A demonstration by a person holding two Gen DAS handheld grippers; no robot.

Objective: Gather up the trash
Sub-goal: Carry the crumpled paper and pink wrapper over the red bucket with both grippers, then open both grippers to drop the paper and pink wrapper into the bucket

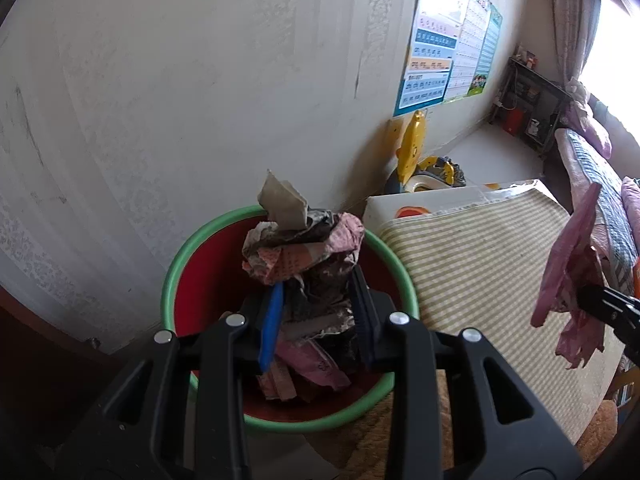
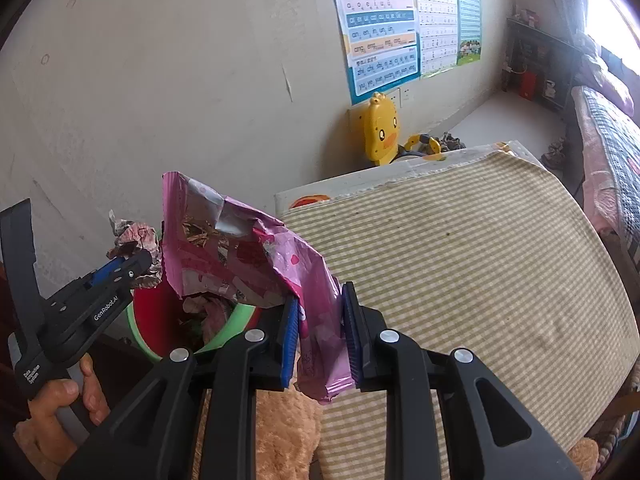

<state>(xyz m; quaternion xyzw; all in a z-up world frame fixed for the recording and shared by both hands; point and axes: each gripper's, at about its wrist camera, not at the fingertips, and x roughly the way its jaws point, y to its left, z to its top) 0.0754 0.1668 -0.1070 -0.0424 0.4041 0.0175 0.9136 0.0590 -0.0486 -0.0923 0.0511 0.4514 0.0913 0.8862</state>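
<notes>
A red bin with a green rim [image 1: 176,276] stands by the wall; it also shows in the right wrist view [image 2: 224,332]. My left gripper [image 1: 318,316] is shut on a crumpled wad of printed paper [image 1: 304,248] and holds it over the bin's mouth; the same wad shows in the right wrist view [image 2: 136,240]. My right gripper [image 2: 320,340] is shut on a torn pink foil snack bag [image 2: 240,256], held just right of the bin above the table edge. That bag hangs at the right of the left wrist view [image 1: 568,276]. More crumpled trash [image 2: 212,312] lies inside the bin.
A table with a green-striped cloth [image 2: 480,264] fills the right. A yellow duck toy [image 2: 382,128] stands behind it against the wall with posters [image 2: 384,28]. A bed [image 2: 608,148] runs along the far right. A fuzzy tan fabric [image 2: 288,428] lies below my right gripper.
</notes>
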